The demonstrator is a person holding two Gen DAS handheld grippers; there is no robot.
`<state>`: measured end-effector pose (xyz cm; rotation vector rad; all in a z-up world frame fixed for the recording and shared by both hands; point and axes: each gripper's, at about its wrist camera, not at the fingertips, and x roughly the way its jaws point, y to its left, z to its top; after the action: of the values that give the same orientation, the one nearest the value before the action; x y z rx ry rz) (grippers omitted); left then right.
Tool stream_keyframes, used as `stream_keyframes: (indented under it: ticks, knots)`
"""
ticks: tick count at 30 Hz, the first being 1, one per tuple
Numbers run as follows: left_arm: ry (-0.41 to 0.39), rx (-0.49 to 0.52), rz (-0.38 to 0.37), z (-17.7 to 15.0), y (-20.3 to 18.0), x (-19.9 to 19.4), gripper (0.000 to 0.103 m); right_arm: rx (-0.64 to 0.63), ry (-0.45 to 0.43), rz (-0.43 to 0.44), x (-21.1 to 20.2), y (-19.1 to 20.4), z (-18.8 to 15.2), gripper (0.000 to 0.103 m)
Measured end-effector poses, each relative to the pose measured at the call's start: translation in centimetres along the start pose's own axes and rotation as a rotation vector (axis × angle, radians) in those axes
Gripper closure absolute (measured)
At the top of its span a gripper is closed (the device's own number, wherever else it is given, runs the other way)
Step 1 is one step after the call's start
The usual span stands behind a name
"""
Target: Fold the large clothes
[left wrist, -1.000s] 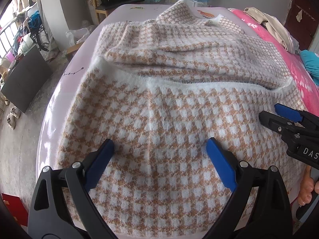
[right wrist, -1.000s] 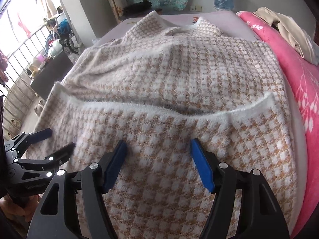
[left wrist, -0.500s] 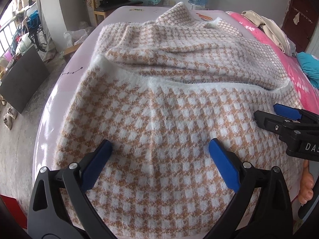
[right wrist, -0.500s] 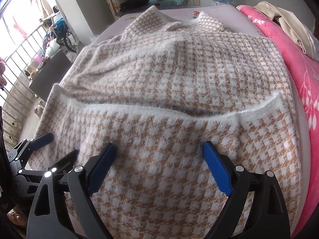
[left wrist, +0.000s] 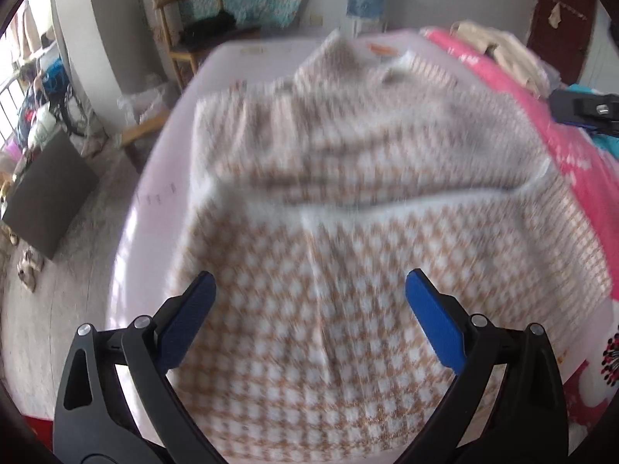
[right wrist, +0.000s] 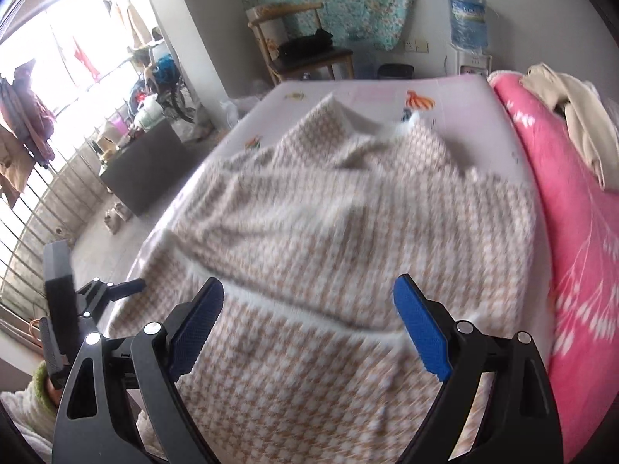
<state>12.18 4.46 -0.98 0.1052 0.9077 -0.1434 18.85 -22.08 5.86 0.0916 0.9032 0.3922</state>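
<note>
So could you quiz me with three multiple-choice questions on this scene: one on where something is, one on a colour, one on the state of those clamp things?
1. Where does the checked sweater lie?
A. On the floor
B. Spread on the bed
C. Over the chair

2. What colour is the blanket beside the sweater?
A. Pink
B. Green
C. Black

3. How stand the jaws of the right gripper?
A. Shut on the sweater
B. Shut on nothing
C. Wide open, holding nothing

Answers:
1 B, the sweater covers the pale bed top.
2 A, bright pink fabric along the sweater's side.
3 C, the blue pads stand far apart above the fabric.
</note>
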Motion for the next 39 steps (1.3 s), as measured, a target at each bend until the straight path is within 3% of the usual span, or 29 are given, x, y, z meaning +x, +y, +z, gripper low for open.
stream_keyframes:
  ticks: [4,9,15,19,23,27,29,31,32,33,37,39]
  knots:
    - [-0.153,0.027,-0.001,5.1,1.0,-2.8,0.008,0.002,-0.019,-0.031,0.1,-3.3,4.4,0.016]
    - [-0.214,-0.035,-0.083,13.1,2.6,-0.7,0.008,0.070,-0.014,-0.035,2.7,-8.2,9.8,0.016]
    - [-0.121,-0.128,-0.218,21.6,1.4,8.0,0.008,0.195,0.077,0.019,9.1,-13.3,13.9,0.016]
    - [-0.051,-0.157,-0.269,25.3,-0.1,14.4,0.008,0.224,0.148,0.042,13.3,-14.8,15.4,0.020]
    - [0.004,-0.152,-0.223,27.4,-1.3,19.4,0.008,0.261,0.211,0.042,17.7,-16.2,16.7,0.028]
    - [0.057,-0.198,-0.204,28.6,-1.0,23.6,0.009,0.346,0.259,0.063,21.6,-18.0,17.3,0.044]
    - [0.082,-0.217,-0.209,28.8,-0.3,25.0,0.022,0.349,0.268,0.064,22.6,-18.1,17.4,0.057]
    - [0.126,-0.249,-0.241,28.6,0.1,26.3,0.053,0.345,0.270,0.084,23.1,-17.9,17.3,0.074]
    - [0.141,-0.268,-0.279,28.4,0.3,26.6,0.060,0.341,0.267,0.096,23.1,-17.6,17.3,0.086]
    - [0.149,-0.293,-0.318,28.3,0.5,26.6,0.071,0.320,0.255,0.102,22.6,-17.1,17.3,0.089]
    - [0.095,-0.265,-0.366,28.2,0.2,23.8,0.086,0.214,0.193,0.104,19.5,-14.9,17.4,0.091]
    - [0.067,-0.220,-0.367,27.9,-0.3,21.4,0.088,0.169,0.170,0.115,17.4,-13.6,17.4,0.091]
